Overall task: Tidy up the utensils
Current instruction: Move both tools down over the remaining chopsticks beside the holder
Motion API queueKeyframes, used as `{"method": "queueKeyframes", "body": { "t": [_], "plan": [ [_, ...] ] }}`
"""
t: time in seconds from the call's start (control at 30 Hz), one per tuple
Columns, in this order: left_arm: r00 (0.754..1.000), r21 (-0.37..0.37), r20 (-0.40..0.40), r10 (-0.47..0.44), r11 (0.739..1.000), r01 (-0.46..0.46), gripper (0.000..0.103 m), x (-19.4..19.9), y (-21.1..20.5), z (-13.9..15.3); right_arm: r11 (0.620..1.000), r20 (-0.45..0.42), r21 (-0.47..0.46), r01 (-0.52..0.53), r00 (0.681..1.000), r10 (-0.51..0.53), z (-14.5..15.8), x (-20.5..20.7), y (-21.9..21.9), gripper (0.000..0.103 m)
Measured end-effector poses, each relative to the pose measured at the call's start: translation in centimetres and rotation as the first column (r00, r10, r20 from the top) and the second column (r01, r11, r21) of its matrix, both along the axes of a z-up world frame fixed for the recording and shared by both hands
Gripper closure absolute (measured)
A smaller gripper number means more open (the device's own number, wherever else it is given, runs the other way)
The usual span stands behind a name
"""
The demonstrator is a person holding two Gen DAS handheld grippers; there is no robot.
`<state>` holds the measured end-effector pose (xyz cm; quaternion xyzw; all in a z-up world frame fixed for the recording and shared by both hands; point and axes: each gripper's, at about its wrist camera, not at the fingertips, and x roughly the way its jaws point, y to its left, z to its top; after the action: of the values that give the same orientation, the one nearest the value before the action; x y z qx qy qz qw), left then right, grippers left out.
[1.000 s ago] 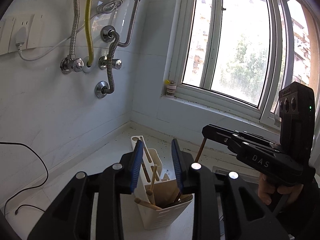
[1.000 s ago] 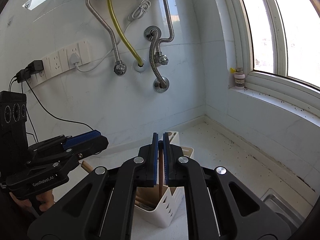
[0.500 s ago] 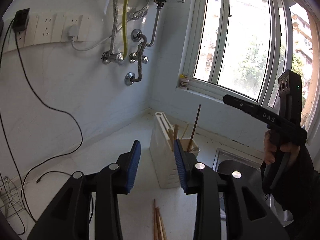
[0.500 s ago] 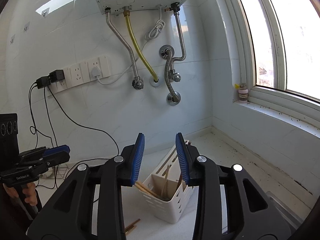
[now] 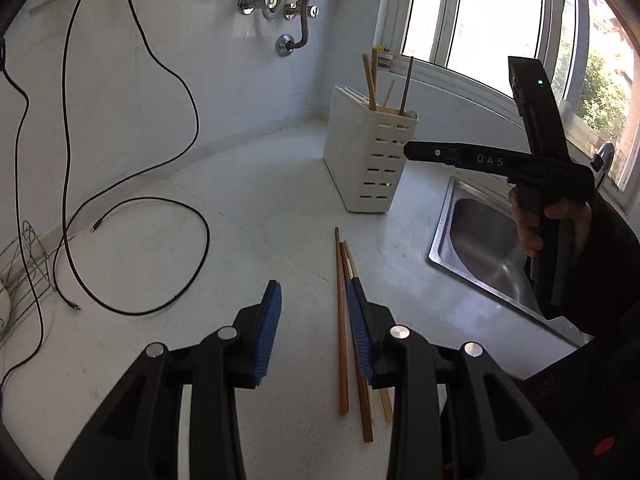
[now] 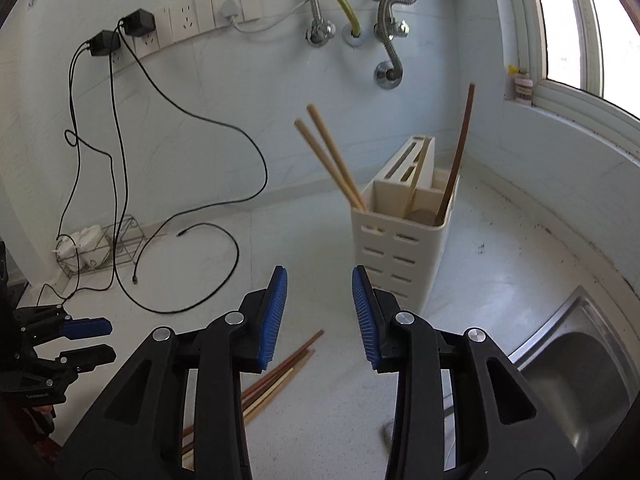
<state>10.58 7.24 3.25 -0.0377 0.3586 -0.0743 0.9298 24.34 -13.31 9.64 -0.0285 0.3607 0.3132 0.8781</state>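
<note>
A white slotted utensil holder (image 5: 368, 160) (image 6: 400, 248) stands on the white counter near the corner. Two light chopsticks (image 6: 332, 156) and a dark one (image 6: 456, 160) lean in it. Several loose chopsticks (image 5: 343, 320) (image 6: 288, 368) lie on the counter in front of the holder. My left gripper (image 5: 313, 286) (image 6: 86, 340) is open low over them; they run partly under its right finger, and the pads do not press on them. My right gripper (image 6: 320, 272) (image 5: 440, 152) is open and empty, short of the holder, held by a hand above the sink edge.
A steel sink (image 5: 480, 240) (image 6: 580, 368) is set into the counter to the right. Black cables (image 5: 160, 240) loop over the counter on the left, by a wire rack (image 6: 100, 248). Pipes and sockets line the back wall. A small bottle (image 6: 523, 88) stands on the window sill.
My right gripper let go of the dark chopstick, which now stands in the holder, and its jaws opened. Both grippers drew back and down from the holder; loose chopsticks came into view.
</note>
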Motion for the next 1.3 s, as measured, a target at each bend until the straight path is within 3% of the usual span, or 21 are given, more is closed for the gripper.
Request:
{"method": "queueKeyframes", "body": {
  "t": [0.17, 0.37, 0.5, 1.03, 1.07, 1.3],
  "plan": [
    [0.996, -0.038, -0.077, -0.036, 0.999, 0.033, 0.069, -1.1, 0.2, -3.0, 1.000, -0.207, 0.015, -0.011, 0.978, 0.014, -4.9, 0.5, 1.7, 0.073],
    [0.980, -0.039, -0.159, -0.117, 0.993, 0.113, 0.069, -1.6, -0.6, -6.4, 0.997, -0.302, -0.062, 0.048, 0.951, -0.065, -9.0, 2.0, 3.6, 0.087],
    [0.971, -0.039, -0.191, -0.141, 0.990, 0.136, 0.069, -1.5, -1.0, -7.6, 0.995, -0.371, -0.069, 0.078, 0.924, -0.098, -11.0, 3.0, 4.2, 0.090],
    [0.960, 0.007, -0.232, -0.157, 0.987, 0.163, 0.079, -0.5, -2.0, -8.8, 0.992, -0.343, -0.104, 0.072, 0.933, -0.104, -12.0, 2.9, 4.8, 0.090],
    [0.958, 0.008, -0.240, -0.157, 0.986, 0.164, 0.083, -0.4, -2.0, -8.8, 0.991, -0.341, -0.112, 0.072, 0.934, -0.106, -12.1, 2.9, 4.8, 0.090],
    [0.953, 0.014, -0.261, -0.154, 0.986, 0.164, 0.084, -0.3, -2.1, -9.1, 0.988, -0.339, -0.129, 0.081, 0.933, -0.121, -12.6, 3.4, 5.6, 0.090]
  ]
}}
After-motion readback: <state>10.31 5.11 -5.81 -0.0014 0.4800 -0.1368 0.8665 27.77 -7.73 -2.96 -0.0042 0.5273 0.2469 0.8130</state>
